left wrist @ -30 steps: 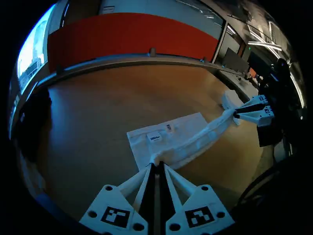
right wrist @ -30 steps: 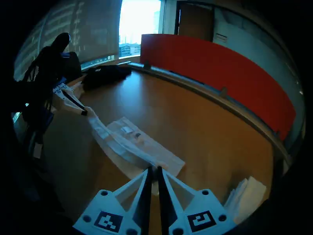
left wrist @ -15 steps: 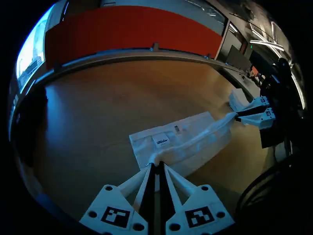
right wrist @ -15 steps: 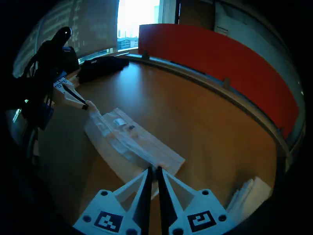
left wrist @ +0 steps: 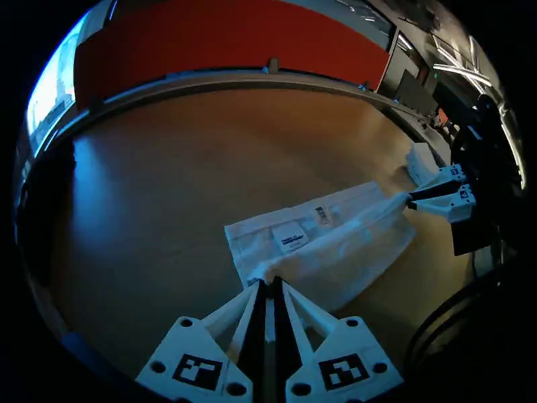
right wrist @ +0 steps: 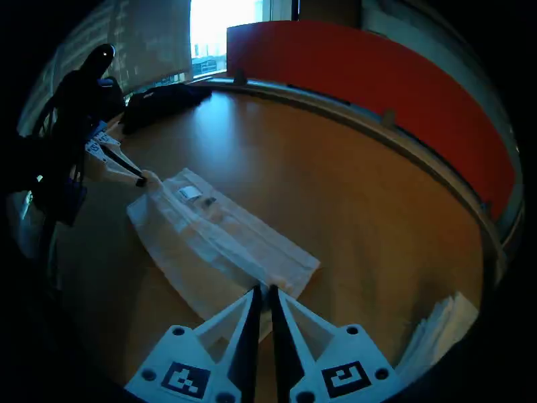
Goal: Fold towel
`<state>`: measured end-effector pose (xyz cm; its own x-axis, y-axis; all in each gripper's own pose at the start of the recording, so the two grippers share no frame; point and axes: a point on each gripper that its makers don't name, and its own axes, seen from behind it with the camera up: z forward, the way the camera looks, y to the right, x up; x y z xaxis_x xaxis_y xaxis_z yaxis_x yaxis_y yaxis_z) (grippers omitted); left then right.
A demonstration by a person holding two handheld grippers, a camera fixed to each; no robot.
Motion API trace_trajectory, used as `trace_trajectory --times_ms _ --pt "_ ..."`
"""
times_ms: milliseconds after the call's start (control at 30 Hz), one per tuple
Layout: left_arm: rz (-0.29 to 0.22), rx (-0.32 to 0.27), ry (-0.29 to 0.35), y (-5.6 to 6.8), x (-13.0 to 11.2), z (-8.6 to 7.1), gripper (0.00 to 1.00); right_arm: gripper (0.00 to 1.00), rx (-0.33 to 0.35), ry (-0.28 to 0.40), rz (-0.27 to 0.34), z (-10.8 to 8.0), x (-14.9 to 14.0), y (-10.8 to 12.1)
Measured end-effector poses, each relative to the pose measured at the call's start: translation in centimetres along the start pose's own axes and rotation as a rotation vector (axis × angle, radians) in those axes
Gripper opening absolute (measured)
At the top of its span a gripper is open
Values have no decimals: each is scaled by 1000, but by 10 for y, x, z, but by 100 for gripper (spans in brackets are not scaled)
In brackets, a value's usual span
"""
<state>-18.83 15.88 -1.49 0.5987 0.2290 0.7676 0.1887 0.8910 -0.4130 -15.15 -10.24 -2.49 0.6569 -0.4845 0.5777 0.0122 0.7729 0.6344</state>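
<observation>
In the left gripper view, the left gripper (left wrist: 270, 281) is seen clamped on a bunched corner of the towel (left wrist: 335, 235), at the towel's edge farthest from the red partition (left wrist: 221, 33). In the right gripper view, the right gripper (right wrist: 264, 289) is likewise pinched together on the other corner of that same edge. The held edge is lifted off the table (left wrist: 168, 188) and sags between the two grips, while the rest of the towel is spread flat toward the partition, well short of it, with its labels (left wrist: 292, 238) turned up. A skewed fold is judged the main risk: it would be caused by one corner being carried toward the partition faster than the other. The flat layer could also be dragged or rucked if the raised edge is pulled taut, and a thin pinch could be lost from either grip. A stack of folded cloths (right wrist: 443, 329) is seen off to one side, well clear of the towel.
</observation>
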Motion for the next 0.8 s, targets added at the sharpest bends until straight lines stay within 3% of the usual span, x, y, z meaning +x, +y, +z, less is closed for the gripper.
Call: trace_trajectory --times_ms 333,533,600,800 --pt "38 37 4 -9 5 13 42 21 -41 -5 8 16 -1 11" --pt "44 56 5 -14 9 16 44 26 -71 -6 6 20 2 19" --pt "40 57 6 -15 10 16 45 32 -86 -5 6 20 3 24" --pt "25 61 18 -18 14 10 53 74 -130 17 7 16 11 35"
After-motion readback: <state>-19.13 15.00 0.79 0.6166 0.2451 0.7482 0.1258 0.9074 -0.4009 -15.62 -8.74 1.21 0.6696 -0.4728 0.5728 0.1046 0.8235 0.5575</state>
